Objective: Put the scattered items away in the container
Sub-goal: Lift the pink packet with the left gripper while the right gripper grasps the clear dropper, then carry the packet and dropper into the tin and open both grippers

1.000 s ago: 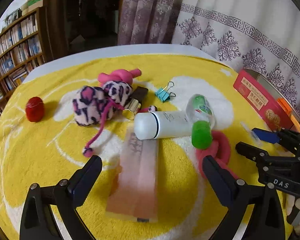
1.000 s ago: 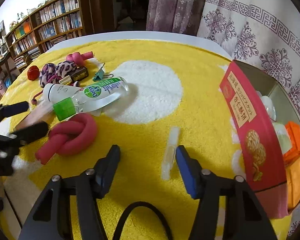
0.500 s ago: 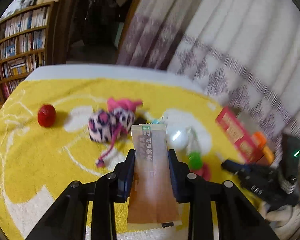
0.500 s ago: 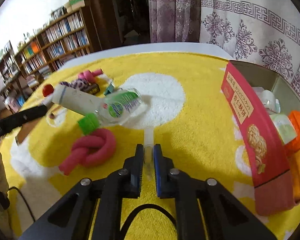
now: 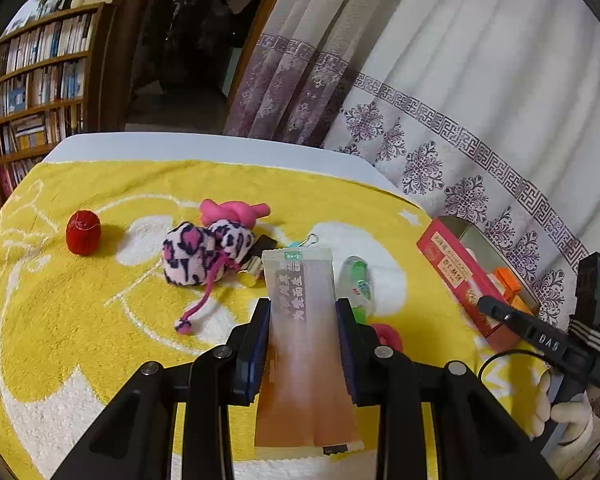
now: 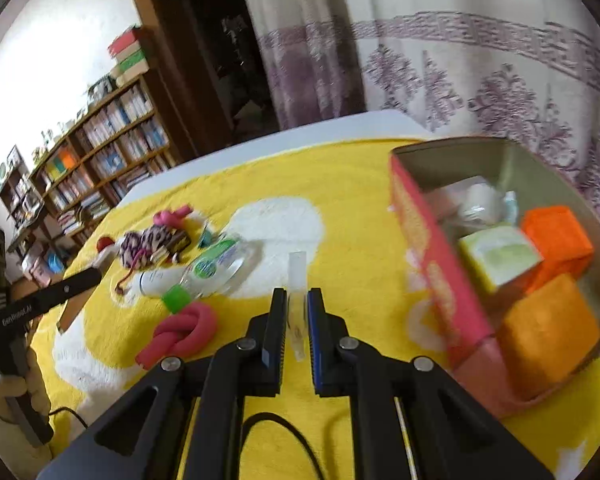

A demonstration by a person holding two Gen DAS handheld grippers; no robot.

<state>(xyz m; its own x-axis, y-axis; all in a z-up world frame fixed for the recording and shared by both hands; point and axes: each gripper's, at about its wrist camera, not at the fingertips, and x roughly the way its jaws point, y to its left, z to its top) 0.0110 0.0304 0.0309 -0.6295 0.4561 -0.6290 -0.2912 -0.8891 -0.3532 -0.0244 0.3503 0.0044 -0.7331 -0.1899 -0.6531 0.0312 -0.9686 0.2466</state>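
A yellow towel (image 5: pixel 80 312) with white patterns was spread over a white table (image 5: pixel 180 146), and the scattered items were lying on it. Behind the table, a wooden bookshelf (image 5: pixel 36 92) full of books was seen on one side, a dark doorway (image 5: pixel 188 40) in the middle, and a white curtain (image 5: pixel 460 100) with purple ornaments on the other side. The left gripper (image 5: pixel 303 312) was clenched on a flat orange packet (image 5: pixel 304 344), which was held above the towel and pointed forward. The right gripper (image 6: pixel 298 300) was closed on a small clear tube (image 6: pixel 298 280), also lifted from the surface. The red box (image 6: pixel 428 264) was standing at the edge of the towel near the curtain; orange blocks (image 6: pixel 552 320), a pale green block (image 6: pixel 500 256) and some white things were already placed inside it. On the towel were left a red ball (image 5: pixel 83 232), a leopard plush (image 5: pixel 204 256) touching a pink knotted toy (image 5: pixel 232 212), a sanitizer bottle (image 6: pixel 216 264) with a green cap, a white tube (image 6: pixel 156 280) beside it, and a red knotted rope (image 6: pixel 180 332) just near the cap.
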